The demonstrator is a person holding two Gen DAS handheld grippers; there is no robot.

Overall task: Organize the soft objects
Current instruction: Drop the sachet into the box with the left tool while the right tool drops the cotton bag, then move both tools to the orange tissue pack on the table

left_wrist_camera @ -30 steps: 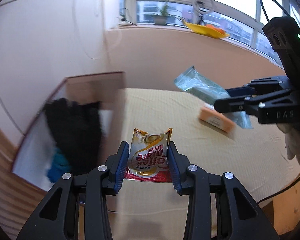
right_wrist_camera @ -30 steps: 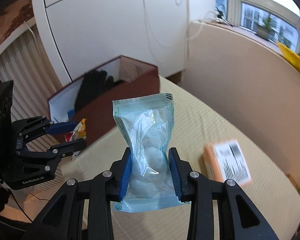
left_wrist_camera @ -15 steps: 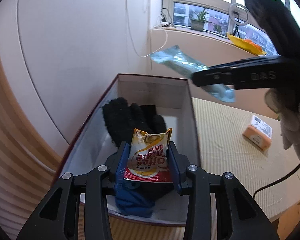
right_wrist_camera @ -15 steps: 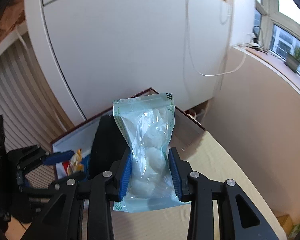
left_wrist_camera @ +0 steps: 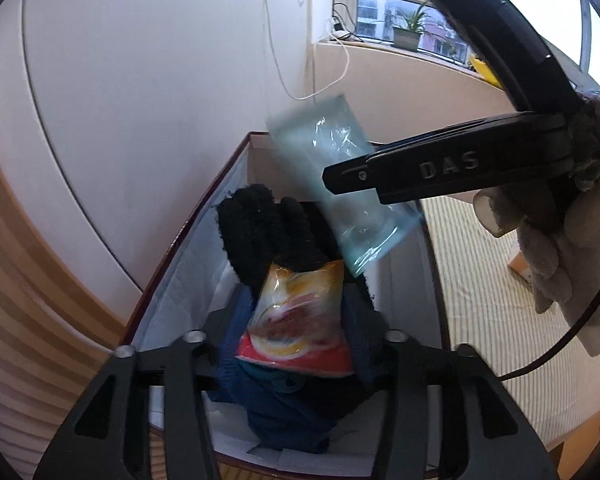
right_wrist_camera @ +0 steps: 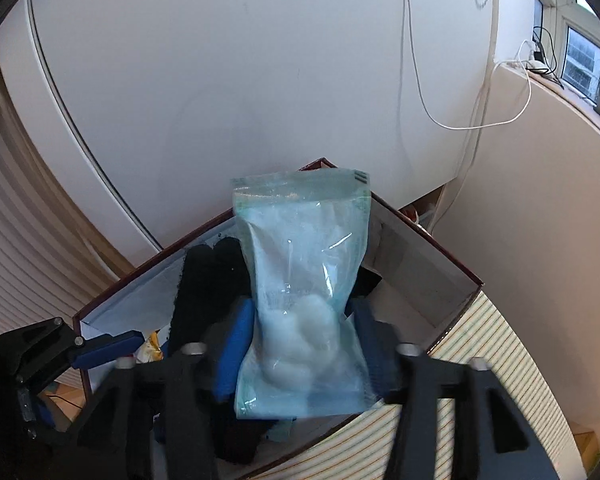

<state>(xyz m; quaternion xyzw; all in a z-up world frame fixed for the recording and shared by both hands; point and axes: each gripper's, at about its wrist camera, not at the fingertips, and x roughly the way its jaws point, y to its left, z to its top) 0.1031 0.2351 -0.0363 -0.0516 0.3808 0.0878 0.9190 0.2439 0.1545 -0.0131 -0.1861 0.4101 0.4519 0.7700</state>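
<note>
In the left wrist view, the left gripper point(left_wrist_camera: 298, 332) fills the lower middle of the frame, its two blue-padded fingers point(left_wrist_camera: 232, 332) spread apart, and the yellow-and-red sachet point(left_wrist_camera: 298, 320) sits in the gap between them, motion-blurred, so whether either pad touches it cannot be told. The sachet lies over the inside of the open box point(left_wrist_camera: 188, 248), a dark-red carton with a white lining that runs from the frame's centre down to its lower edge. Inside the box, just above the sachet, a black knitted glove point(left_wrist_camera: 268, 236) lies with its fingers pointing to the upper left, and a dark blue cloth point(left_wrist_camera: 288, 412) is bunched beneath the sachet at the lower centre. From the right side of the frame the right gripper point(left_wrist_camera: 364, 184) reaches in sideways, held by a hand in a pale glove point(left_wrist_camera: 568, 232) at the right edge, and it pinches a clear bluish bag point(left_wrist_camera: 340, 184) that hangs tilted over the far end of the box. A striped tablecloth point(left_wrist_camera: 500, 312) covers the table at the lower right. In the right wrist view, the right gripper point(right_wrist_camera: 304, 344) sits at the lower centre with its blue pads point(right_wrist_camera: 236, 344) pressed against the waist of the clear bluish bag point(right_wrist_camera: 304, 288), which holds white cotton-like wads and stands upright above the open box point(right_wrist_camera: 440, 276). The black knitted glove point(right_wrist_camera: 208, 284) shows left of the bag, and the left gripper point(right_wrist_camera: 100, 350) appears at the lower left edge.
</note>
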